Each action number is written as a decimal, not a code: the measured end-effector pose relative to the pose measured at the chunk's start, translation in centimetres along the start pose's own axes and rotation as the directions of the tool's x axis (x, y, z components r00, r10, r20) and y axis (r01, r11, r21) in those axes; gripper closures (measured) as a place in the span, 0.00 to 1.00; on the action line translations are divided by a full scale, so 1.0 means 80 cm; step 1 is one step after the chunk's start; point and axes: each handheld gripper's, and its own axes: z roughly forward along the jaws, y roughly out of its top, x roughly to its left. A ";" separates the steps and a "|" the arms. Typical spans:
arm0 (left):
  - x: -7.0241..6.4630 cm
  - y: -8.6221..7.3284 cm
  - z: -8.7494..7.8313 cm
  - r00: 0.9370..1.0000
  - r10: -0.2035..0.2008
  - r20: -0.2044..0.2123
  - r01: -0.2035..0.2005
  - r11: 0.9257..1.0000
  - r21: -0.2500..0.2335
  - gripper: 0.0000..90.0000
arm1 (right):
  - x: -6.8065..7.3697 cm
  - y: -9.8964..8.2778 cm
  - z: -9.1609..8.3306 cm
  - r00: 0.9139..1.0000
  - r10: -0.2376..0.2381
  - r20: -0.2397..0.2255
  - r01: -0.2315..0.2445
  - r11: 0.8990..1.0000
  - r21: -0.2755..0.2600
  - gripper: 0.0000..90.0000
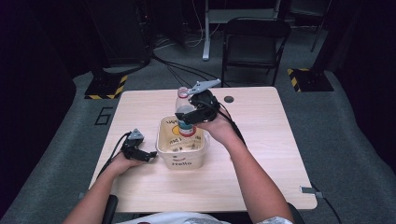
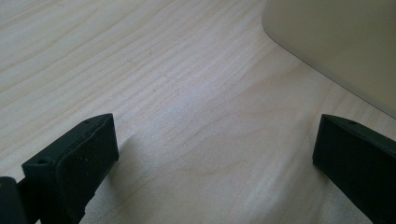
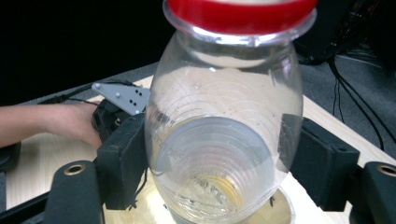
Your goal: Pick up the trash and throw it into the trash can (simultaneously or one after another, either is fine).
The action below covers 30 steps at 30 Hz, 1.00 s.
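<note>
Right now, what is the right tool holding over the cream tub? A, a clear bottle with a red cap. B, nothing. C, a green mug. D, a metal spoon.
A: the right tool clamps the clear bottle on both sides, above the tub.

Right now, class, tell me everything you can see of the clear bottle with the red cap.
The clear bottle looks like ribbed transparent plastic, bulbous below a narrow neck with a red cap; in the high view a red and dark label wraps it. It looks nearly empty. It stands roughly upright, its lower end inside the cream tub on the table. The right hand-held gripper clamps its body, one black jaw pressing each side.
</note>
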 end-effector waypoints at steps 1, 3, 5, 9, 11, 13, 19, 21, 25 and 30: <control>0.000 0.000 0.000 1.000 0.000 0.000 0.000 1.000 0.000 0.00 | 0.000 -0.002 0.003 1.000 -0.006 0.003 0.006 1.000 0.004 0.28; 0.000 0.000 0.000 1.000 0.000 0.000 0.000 1.000 0.000 0.00 | -0.001 -0.007 0.008 1.000 -0.005 0.011 0.005 1.000 0.019 0.28; 0.000 0.000 0.000 1.000 0.000 0.000 0.000 1.000 0.000 0.00 | -0.003 -0.011 0.013 1.000 0.004 0.014 -0.005 1.000 0.026 0.28; 0.000 0.000 0.000 1.000 0.003 0.001 -0.003 1.000 0.003 0.00 | -0.007 -0.020 0.018 1.000 0.010 0.026 -0.011 0.999 0.031 0.28; 0.000 0.000 0.000 1.000 0.003 0.001 -0.003 1.000 0.003 0.00 | -0.009 -0.024 0.020 0.999 0.013 0.037 -0.014 0.999 0.033 0.28; 0.000 0.000 0.000 1.000 0.004 0.001 -0.004 1.000 0.003 0.00 | -0.011 -0.028 0.022 0.999 0.021 0.046 -0.022 0.999 0.036 0.28; 0.000 0.000 0.000 1.000 0.003 0.001 -0.003 1.000 0.003 0.00 | -0.016 -0.042 0.028 0.998 0.031 0.053 -0.033 0.999 0.040 0.28; 0.000 0.000 0.000 1.000 0.003 0.001 -0.003 1.000 0.003 0.00 | -0.017 -0.046 0.031 0.998 0.032 0.057 -0.035 0.998 0.049 0.28; 0.000 0.000 0.000 1.000 0.003 0.001 -0.003 1.000 0.003 0.00 | -0.020 -0.053 0.037 0.997 0.034 0.063 -0.037 0.998 0.059 0.28; 0.000 0.000 0.000 1.000 0.003 0.001 -0.003 1.000 0.003 0.00 | -0.020 -0.061 0.041 0.995 0.019 0.095 -0.026 0.997 0.071 0.28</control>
